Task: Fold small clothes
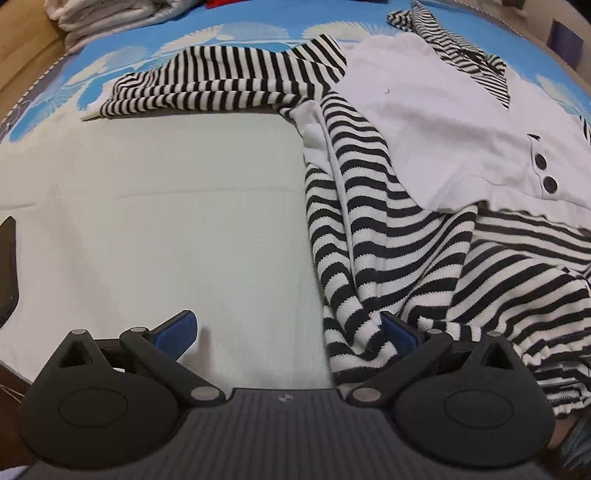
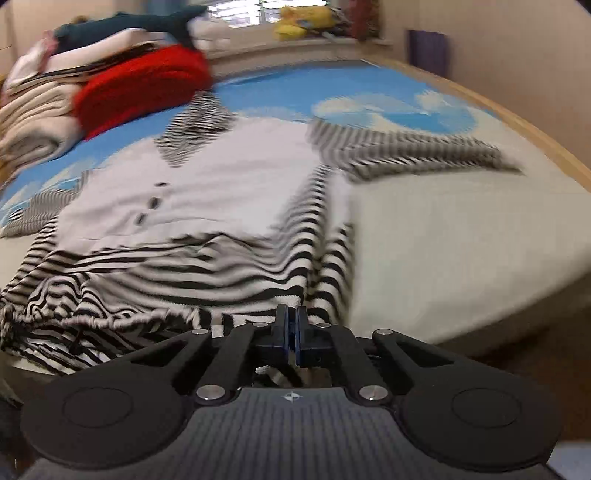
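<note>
A small black-and-white striped garment with a white buttoned front panel [image 1: 436, 122] lies spread on the bed; it also shows in the right wrist view [image 2: 207, 192], blurred. One striped sleeve [image 1: 221, 85] stretches left. My left gripper [image 1: 288, 332] is open at the garment's lower hem; its right blue pad [image 1: 400, 334] touches the striped edge, its left pad [image 1: 177, 334] is over bare sheet. My right gripper [image 2: 291, 325] is shut on the striped hem [image 2: 258, 295] at the bed's near edge.
The bed has a pale sheet [image 1: 166, 221] and a blue patterned cover [image 1: 258, 33]. A stack of folded clothes, red [image 2: 140, 88] and cream [image 2: 33, 122], sits at the far left of the bed. A wooden bed frame [image 2: 554, 147] runs along the right.
</note>
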Tool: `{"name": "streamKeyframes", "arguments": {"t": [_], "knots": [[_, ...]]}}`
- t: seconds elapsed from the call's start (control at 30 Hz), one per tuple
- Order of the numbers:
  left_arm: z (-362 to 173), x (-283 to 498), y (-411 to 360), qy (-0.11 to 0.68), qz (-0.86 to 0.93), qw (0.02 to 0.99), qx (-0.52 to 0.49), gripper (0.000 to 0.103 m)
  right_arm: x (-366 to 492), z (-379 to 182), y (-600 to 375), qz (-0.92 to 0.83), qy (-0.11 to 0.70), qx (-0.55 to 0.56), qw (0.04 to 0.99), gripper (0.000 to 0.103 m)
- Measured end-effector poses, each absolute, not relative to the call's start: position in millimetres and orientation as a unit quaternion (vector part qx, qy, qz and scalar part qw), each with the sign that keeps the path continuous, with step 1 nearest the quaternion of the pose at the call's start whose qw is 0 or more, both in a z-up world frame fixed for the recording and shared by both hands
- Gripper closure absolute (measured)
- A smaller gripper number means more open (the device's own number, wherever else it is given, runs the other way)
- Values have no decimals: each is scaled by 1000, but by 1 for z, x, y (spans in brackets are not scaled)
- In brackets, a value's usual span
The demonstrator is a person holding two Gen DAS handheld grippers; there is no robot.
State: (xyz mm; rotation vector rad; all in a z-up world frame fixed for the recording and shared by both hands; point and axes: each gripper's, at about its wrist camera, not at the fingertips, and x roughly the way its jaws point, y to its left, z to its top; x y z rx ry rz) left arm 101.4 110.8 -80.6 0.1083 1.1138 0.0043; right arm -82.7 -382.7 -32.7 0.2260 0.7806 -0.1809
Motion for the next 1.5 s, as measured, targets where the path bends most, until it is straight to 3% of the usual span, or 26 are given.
{"name": "streamKeyframes", "arguments": {"t": [0.17, 0.23, 0.33, 0.47, 0.63, 0.8, 0.93, 1.07, 1.1, 1.13, 1.17, 1.23, 1.27, 1.4, 1.5], "knots": [[-71, 101, 113, 523, -9, 852, 25, 0, -67, -48, -359, -107, 411, 26, 905, 95], [-66, 97, 109, 515, -25, 857, 16, 0, -63, -53, -360, -123, 414, 36, 901, 71], [-63, 93, 99, 507, -54, 860, 27, 0, -66, -39, -355, -137, 364, 36, 921, 52], [-69, 93, 81, 510, -80, 856, 39, 0, -49, -21, -344, -78, 325, 58, 941, 51], [-53, 81, 75, 475, -109, 873, 26, 0, -11, -38, -311, 47, 386, 117, 914, 51], [-35, 57, 69, 423, -196, 884, 16, 0, -30, -43, -272, 119, 380, 20, 917, 43], [-40, 44, 47, 415, -243, 874, 68, 0, -33, -53, -263, 149, 393, -17, 907, 43], [-70, 49, 22, 456, -228, 849, 135, 0, -32, -69, -255, 145, 412, -41, 899, 43], [-80, 51, 16, 468, -209, 844, 157, 4, -31, -73, -254, 141, 411, -48, 899, 47], [-86, 51, 16, 477, -196, 840, 172, 23, -31, -77, -253, 138, 410, -56, 900, 64], [-90, 51, 14, 488, -193, 833, 179, 34, -31, -79, -252, 137, 414, -66, 897, 74], [-82, 44, 20, 479, -193, 837, 178, 73, -34, -76, -251, 144, 412, -80, 896, 92], [-77, 39, 25, 480, -193, 837, 179, 78, -36, -72, -250, 149, 410, -79, 897, 93], [-78, 24, 48, 502, -180, 833, 147, 78, -58, -42, -246, 185, 385, -73, 901, 93], [-84, 18, 45, 491, -184, 832, 179, 72, -64, -47, -241, 193, 394, -112, 892, 91]]}}
